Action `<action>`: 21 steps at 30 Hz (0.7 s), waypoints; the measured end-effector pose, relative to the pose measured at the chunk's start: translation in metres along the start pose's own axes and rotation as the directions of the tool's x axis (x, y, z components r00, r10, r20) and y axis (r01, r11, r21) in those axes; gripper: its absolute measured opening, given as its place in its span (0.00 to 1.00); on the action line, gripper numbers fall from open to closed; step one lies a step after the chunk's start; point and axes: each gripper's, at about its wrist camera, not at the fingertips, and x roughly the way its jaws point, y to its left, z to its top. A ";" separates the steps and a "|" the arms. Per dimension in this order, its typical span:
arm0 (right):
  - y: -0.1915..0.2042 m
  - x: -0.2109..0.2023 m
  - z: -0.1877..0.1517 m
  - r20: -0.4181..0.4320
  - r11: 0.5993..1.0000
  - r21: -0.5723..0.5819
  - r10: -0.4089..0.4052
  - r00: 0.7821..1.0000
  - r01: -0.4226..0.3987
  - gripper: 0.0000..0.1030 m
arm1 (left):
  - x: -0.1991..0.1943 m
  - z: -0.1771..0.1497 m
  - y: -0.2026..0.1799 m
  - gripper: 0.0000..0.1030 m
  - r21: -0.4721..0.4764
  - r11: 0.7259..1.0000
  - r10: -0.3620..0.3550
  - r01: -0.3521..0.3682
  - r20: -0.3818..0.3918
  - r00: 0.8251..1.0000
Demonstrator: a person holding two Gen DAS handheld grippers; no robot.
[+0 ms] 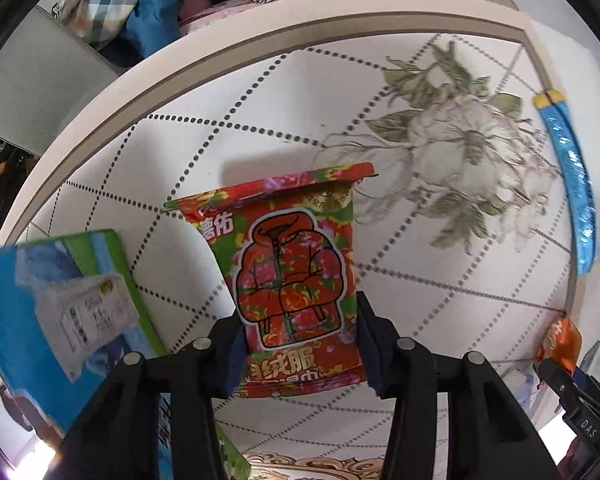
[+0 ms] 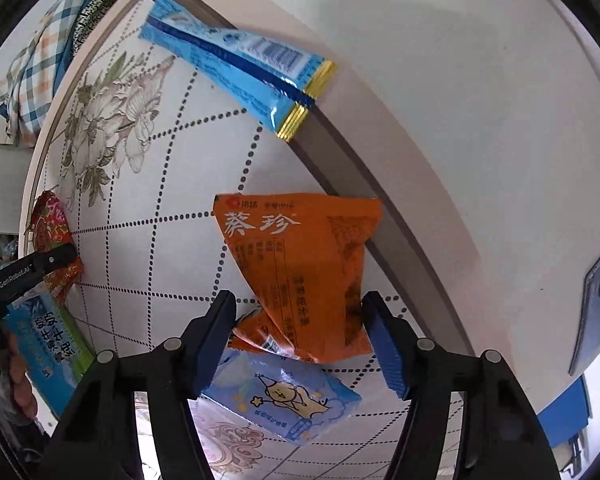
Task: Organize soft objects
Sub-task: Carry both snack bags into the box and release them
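Two packets are clamped above the tabletop [image 1: 380,92]: left gripper [image 1: 296,344] grips a red floral packet [image 1: 292,264], right gripper [image 2: 300,328] an orange packet [image 2: 304,264].

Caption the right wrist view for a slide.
Right gripper fingers straddle an orange packet above a blue pack on the table.

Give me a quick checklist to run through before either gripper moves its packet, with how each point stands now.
1. Left gripper clamps the red packet: ok.
2. Right gripper clamps the orange packet: cannot tell; fingers flank it, contact unclear.
3. Orange packet clear of the blue pack: cannot tell, they overlap in view.
4. Red packet clear of the green box: ok.
5. Blue tube safely on the table: not ok, it overhangs the edge.
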 end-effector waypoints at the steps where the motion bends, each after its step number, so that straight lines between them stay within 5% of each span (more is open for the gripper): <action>1: 0.001 -0.004 -0.003 0.013 1.000 -0.005 -0.004 1.000 0.004 0.64 | -0.006 -0.006 -0.002 0.42 0.002 1.000 -0.015 0.015 0.014 1.000; 6: 0.021 -0.033 -0.022 0.080 0.998 -0.064 -0.008 0.997 0.013 0.52 | -0.044 -0.054 -0.003 0.42 0.007 0.994 -0.107 0.107 0.091 0.990; 13: 0.071 -0.084 -0.061 0.158 0.983 -0.181 0.045 0.986 -0.016 0.52 | -0.117 -0.117 0.023 0.42 -0.010 0.977 -0.206 0.213 0.213 0.955; 21: 0.181 -0.142 -0.151 0.176 0.914 -0.385 0.207 0.962 -0.126 0.52 | -0.173 -0.193 0.140 0.42 -0.128 0.968 -0.164 0.216 0.327 0.931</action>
